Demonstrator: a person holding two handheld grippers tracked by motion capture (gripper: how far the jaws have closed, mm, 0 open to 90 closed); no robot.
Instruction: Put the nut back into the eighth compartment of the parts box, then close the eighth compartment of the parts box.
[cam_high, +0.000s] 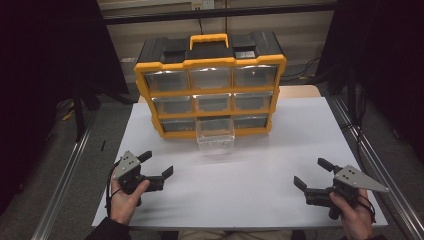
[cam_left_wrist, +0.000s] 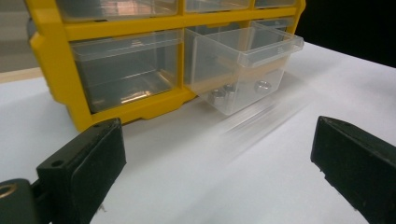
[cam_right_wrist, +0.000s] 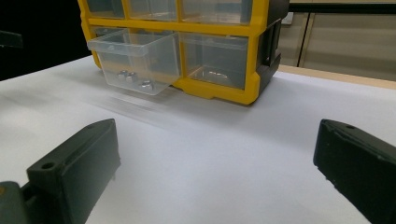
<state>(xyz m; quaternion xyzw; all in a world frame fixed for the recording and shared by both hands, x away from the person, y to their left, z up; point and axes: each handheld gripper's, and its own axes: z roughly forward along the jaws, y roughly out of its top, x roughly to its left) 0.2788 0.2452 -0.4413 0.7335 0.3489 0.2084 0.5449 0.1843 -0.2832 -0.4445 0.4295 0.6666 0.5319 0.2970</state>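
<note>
From my end the organizer (cam_high: 210, 90) looks like glossy yellow plastic with a matt black top. Its pulled-out drawer (cam_left_wrist: 243, 65) is clear, smooth plastic, and the nuts (cam_left_wrist: 263, 86) inside read as shiny metal. The counter (cam_high: 250, 185) is covered in matt white sheet, paper-like. Both claw sets are dull black plastic.

An organizer (cam_high: 210, 82) stands at the far middle of the table (cam_high: 280, 150). Its drawers sit in three rows of three. The bottom middle drawer (cam_high: 215, 134) is pulled out toward the near side, and a few nuts (cam_left_wrist: 243, 89) lie in it. The left gripper (cam_high: 156, 169) is near left on the table, the right gripper (cam_high: 310, 174) near right, well apart, both nearer than the drawer.
</note>
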